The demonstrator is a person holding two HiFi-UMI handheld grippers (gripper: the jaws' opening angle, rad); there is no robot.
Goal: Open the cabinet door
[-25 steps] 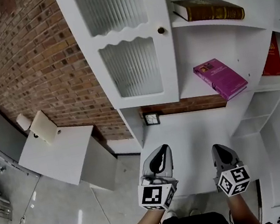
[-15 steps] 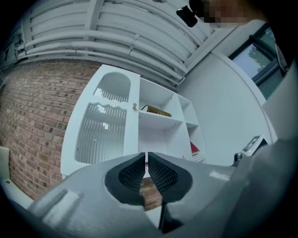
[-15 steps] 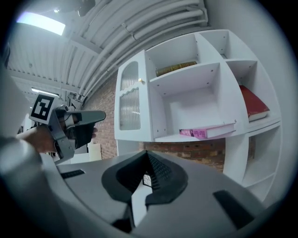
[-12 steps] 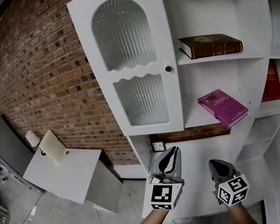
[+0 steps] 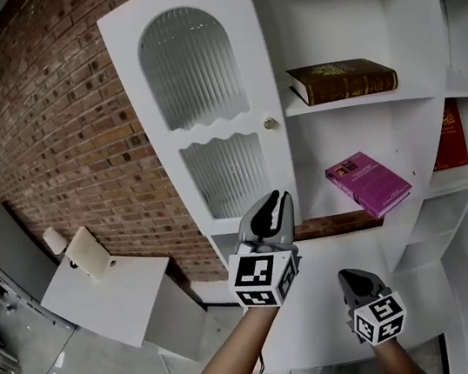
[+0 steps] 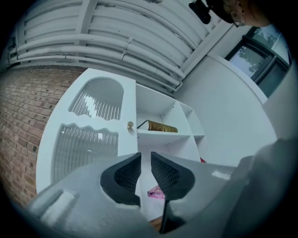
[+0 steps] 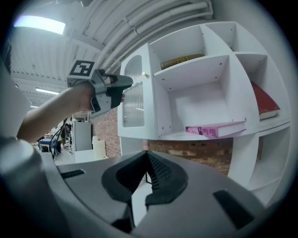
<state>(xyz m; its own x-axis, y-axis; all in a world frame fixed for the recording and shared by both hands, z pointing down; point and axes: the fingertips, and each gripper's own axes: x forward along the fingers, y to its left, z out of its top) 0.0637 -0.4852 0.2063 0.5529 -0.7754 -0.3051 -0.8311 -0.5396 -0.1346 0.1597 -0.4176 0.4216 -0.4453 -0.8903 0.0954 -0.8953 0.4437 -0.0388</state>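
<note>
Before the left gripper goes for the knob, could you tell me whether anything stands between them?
Nothing visible does. The left gripper, whose jaws have just been opening with nothing between them, hangs below the knob, clear of the cabinet door, with only air between.

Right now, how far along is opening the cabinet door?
Nothing is done: the door looks shut. In hand: the left gripper is below the knob; its jaws have just been opening, nothing between them. Left: grip the knob and pull.
</note>
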